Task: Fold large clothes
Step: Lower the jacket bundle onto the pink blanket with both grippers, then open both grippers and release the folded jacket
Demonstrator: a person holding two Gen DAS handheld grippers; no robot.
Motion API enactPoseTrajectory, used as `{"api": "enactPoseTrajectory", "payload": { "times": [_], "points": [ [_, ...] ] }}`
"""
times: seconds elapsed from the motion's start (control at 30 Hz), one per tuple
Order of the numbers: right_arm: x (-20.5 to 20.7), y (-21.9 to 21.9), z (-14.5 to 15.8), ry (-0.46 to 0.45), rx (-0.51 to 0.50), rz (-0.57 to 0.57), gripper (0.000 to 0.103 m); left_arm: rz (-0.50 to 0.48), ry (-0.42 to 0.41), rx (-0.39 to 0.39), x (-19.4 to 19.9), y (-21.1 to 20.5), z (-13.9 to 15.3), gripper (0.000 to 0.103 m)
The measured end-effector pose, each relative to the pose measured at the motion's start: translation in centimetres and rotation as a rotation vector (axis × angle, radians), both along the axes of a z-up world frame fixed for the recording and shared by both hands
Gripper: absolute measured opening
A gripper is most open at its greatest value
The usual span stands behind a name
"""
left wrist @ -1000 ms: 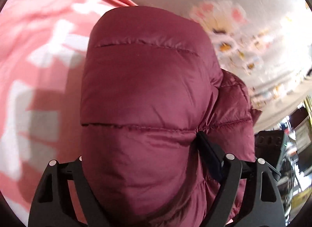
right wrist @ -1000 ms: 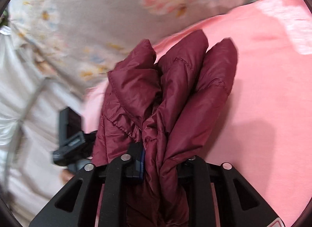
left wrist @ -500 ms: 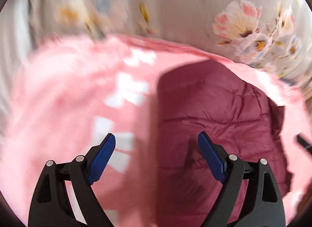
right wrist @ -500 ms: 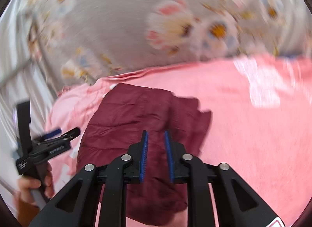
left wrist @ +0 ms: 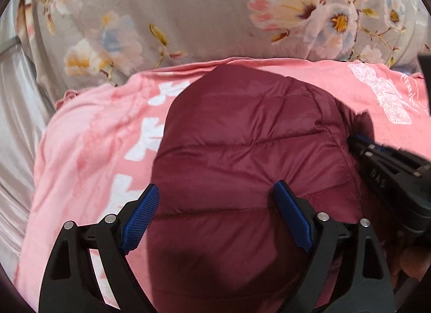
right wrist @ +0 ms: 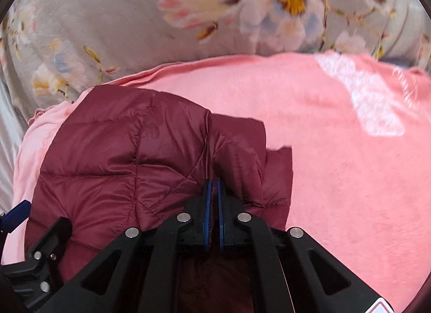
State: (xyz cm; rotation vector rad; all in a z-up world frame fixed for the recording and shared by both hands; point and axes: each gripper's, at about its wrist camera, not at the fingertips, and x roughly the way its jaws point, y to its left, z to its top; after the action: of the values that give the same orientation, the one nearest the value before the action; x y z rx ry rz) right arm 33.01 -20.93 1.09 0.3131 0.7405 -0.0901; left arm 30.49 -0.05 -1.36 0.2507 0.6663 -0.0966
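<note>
We see a maroon quilted puffer jacket (left wrist: 242, 167) bunched into a rounded, shiny heap with stitched channels, lying on a pink printed cloth (left wrist: 89, 146) over a floral bedsheet (left wrist: 188, 11). Our left gripper (left wrist: 215, 218) hovers above it with jaws spread wide, holding nothing. Our right gripper (right wrist: 212, 197) has its jaws nearly together, pinching a fold of the jacket (right wrist: 121, 157).
</note>
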Motion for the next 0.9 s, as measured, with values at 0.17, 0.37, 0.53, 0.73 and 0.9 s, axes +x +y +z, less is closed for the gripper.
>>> {"api": "enactPoseTrajectory", "payload": {
  "times": [0.17,0.37,0.53,0.73,0.9],
  "points": [
    [0.6,-0.1,-0.9,0.000,0.004,0.019,0.000,0.009,0.003,-0.019,0.6,-0.1,-1.0,0.088],
    [1.2,0.0,-1.2,0.005,-0.004,0.033,0.000,0.023,0.003,-0.025,1.1,0.0,-2.0,0.090],
    [1.3,0.4,-0.5,0.036,-0.048,0.054,0.000,0.041,-0.002,-0.023,1.3,0.0,-2.9,0.091],
    [-6.2,0.9,4.2,-0.016,0.019,0.101,0.007,0.043,0.027,-0.048,0.3,1.4,-2.3,0.091],
    [-10.9,2.9,3.1,0.033,-0.058,0.167,0.008,0.056,0.009,-0.061,-3.6,3.3,-0.8,0.090]
  ]
}}
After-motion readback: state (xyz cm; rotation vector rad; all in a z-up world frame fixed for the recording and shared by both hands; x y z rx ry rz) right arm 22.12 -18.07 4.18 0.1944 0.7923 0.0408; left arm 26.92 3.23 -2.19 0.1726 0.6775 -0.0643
